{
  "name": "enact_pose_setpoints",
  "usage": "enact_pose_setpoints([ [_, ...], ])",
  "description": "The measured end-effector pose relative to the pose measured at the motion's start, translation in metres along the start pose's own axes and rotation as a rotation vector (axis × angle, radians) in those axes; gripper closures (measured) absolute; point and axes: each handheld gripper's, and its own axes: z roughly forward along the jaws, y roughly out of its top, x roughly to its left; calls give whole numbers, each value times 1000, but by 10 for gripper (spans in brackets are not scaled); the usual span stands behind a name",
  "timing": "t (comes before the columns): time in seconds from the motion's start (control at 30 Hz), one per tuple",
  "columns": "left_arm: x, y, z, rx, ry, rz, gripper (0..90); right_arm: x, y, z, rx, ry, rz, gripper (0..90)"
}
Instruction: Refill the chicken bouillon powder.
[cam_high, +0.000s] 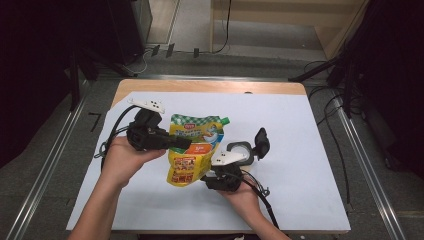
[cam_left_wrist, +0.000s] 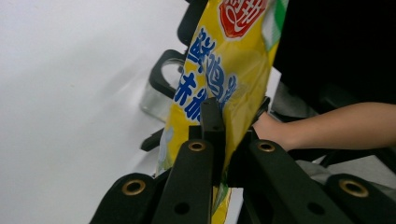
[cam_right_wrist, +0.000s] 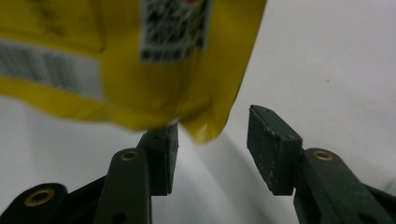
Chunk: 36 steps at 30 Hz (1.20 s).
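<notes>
The yellow spouted sauce pouch (cam_high: 192, 150) hung above the bench (cam_high: 310, 150) centre, soft, floppy and probably slick. Your left gripper (cam_high: 180, 143) had its fingers clamped on the pouch's edge at nine o'clock. Your right gripper (cam_right_wrist: 212, 144) stood with fingers apart around the bottom corner at five o'clock, not pinching. A glass jar (cam_high: 240, 150) lay at three o'clock.

pouch (cam_high: 195, 150) between left gripper (cam_high: 182, 144) and right gripper (cam_high: 212, 180), above table (cam_high: 300, 150)
</notes>
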Motion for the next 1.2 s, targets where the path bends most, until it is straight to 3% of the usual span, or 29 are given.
enact_pose_setpoints([
  [0.1, -2, -1, 2, 2, -13, -7, 900, 3, 0, -1, -35, 14, -39, 554],
  [0.23, 2, -3, 9, 18, 8, -24, 900, 14, 2, -4, -81, 47, -112, 573],
  [0.3, 6, -4, 12, 17, -5, -45, 900, 21, 4, -3, -60, 23, -165, 530],
  [0.4, 8, -5, 14, 7, 0, -60, 900, 23, 2, -3, -47, 33, -149, 534],
  [0.6, 4, -2, 19, -14, 35, -47, 887, 29, 4, -7, -42, 70, -126, 543],
  [0.93, -1, 1, 39, -8, 42, 4, 847, 45, 8, -14, -32, 117, -119, 554],
  [1.07, -2, 0, 47, -22, 49, 43, 833, 46, 8, -17, -24, 140, -93, 559],
  [1.1, -3, 0, 49, -26, 55, 68, 829, 45, 8, -17, -25, 145, -86, 562],
  [1.2, -3, 1, 53, -30, 59, 75, 814, 46, 9, -19, -28, 170, -64, 575],
])
